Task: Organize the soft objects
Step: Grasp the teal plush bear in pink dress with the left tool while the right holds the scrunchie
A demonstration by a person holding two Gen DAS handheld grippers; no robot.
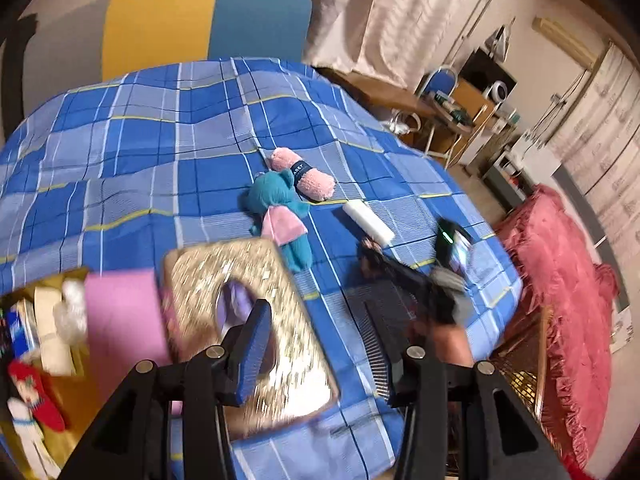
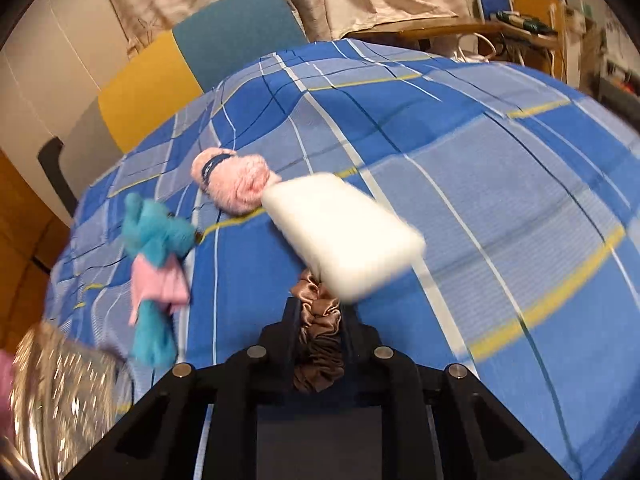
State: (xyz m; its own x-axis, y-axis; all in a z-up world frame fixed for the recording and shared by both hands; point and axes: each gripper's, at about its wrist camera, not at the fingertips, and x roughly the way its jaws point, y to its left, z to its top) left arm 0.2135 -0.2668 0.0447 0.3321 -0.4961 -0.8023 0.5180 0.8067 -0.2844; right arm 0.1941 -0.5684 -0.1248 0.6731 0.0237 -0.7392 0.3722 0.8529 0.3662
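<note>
On the blue plaid bedspread (image 1: 160,152) lie a teal plush toy with a pink skirt (image 1: 280,212), a pink yarn skein (image 1: 304,174) and a white sponge block (image 1: 368,222). My left gripper (image 1: 320,340) is open above a gold glittery box (image 1: 248,320) with an oval hole in its top. My right gripper (image 2: 318,316) is shut on a brown satin scrunchie (image 2: 320,328), held just over the bed beside the white sponge (image 2: 344,236). The plush (image 2: 156,264), the yarn (image 2: 232,184) and the gold box (image 2: 60,396) also show in the right wrist view.
A pink box (image 1: 124,320) and a tray of small items (image 1: 36,344) stand at the left. A red frilly cushion (image 1: 560,312) and a wicker basket (image 1: 524,352) lie off the bed's right edge. A yellow-and-teal headboard (image 1: 200,20) stands behind; a cluttered desk (image 1: 452,112) is far right.
</note>
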